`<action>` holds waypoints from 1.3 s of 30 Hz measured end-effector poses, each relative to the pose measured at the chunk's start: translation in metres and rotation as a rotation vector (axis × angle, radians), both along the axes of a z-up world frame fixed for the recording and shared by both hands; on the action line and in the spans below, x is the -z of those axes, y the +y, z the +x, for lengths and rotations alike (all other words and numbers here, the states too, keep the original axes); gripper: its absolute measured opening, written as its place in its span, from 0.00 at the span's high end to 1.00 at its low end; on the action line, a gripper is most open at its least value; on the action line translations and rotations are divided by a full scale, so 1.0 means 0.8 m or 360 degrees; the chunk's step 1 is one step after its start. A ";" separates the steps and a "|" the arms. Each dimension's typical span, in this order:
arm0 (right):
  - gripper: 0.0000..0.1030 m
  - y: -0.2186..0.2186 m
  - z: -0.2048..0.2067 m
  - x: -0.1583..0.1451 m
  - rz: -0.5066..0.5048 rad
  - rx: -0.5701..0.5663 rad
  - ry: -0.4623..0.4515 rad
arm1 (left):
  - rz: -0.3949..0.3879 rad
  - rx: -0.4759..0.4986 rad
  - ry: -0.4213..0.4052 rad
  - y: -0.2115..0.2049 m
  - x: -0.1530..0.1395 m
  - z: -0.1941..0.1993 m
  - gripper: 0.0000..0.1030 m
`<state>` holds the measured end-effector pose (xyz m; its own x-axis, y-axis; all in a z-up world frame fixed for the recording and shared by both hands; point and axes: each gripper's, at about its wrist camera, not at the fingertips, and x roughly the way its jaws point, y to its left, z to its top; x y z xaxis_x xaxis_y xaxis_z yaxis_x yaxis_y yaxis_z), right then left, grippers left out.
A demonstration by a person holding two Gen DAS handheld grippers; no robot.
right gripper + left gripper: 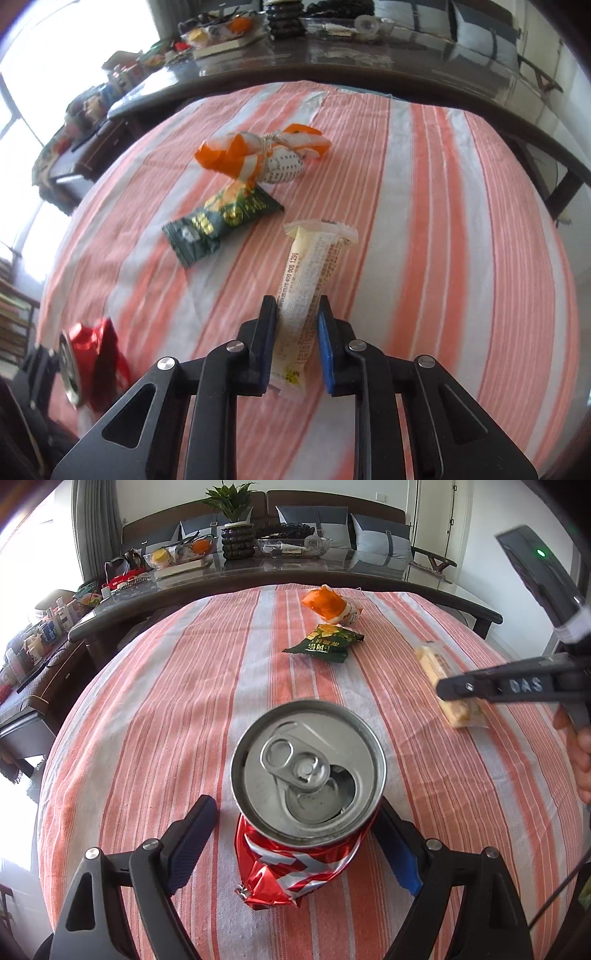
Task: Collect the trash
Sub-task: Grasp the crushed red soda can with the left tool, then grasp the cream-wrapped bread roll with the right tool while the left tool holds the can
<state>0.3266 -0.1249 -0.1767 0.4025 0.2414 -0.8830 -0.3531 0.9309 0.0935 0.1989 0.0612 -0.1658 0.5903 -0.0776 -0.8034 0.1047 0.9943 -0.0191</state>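
Observation:
A crushed red can stands bent on the striped cloth, its opened silver top facing the left wrist camera. My left gripper is open around it, and cloth shows between the left finger and the can. The can also shows at the lower left of the right wrist view. My right gripper is shut on a long pale yellow wrapper lying on the cloth. From the left wrist view the right gripper sits over that wrapper.
A green snack packet and a knotted orange-and-white bag lie farther out on the cloth. Beyond is a dark glossy table with glass bowls and a potted plant. A hand holds the right gripper.

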 end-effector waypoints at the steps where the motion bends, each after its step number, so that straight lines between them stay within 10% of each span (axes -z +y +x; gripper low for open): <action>1: 0.80 -0.011 -0.013 0.000 -0.0037 -0.0060 0.0008 | 0.0000 0.0000 0.0000 0.000 0.000 0.000 0.16; 9: 0.73 -0.094 -0.116 0.002 -0.0147 -0.0151 -0.0099 | 0.0004 -0.0001 0.0000 0.000 0.000 0.001 0.15; 18: 0.21 -0.075 -0.126 0.021 -0.0031 0.0036 -0.0299 | 0.0005 -0.0001 0.0002 -0.001 0.000 0.001 0.15; 39: 0.01 -0.080 -0.123 0.026 -0.0004 0.0089 -0.0262 | -0.0182 0.0109 -0.0057 0.021 -0.036 -0.014 0.15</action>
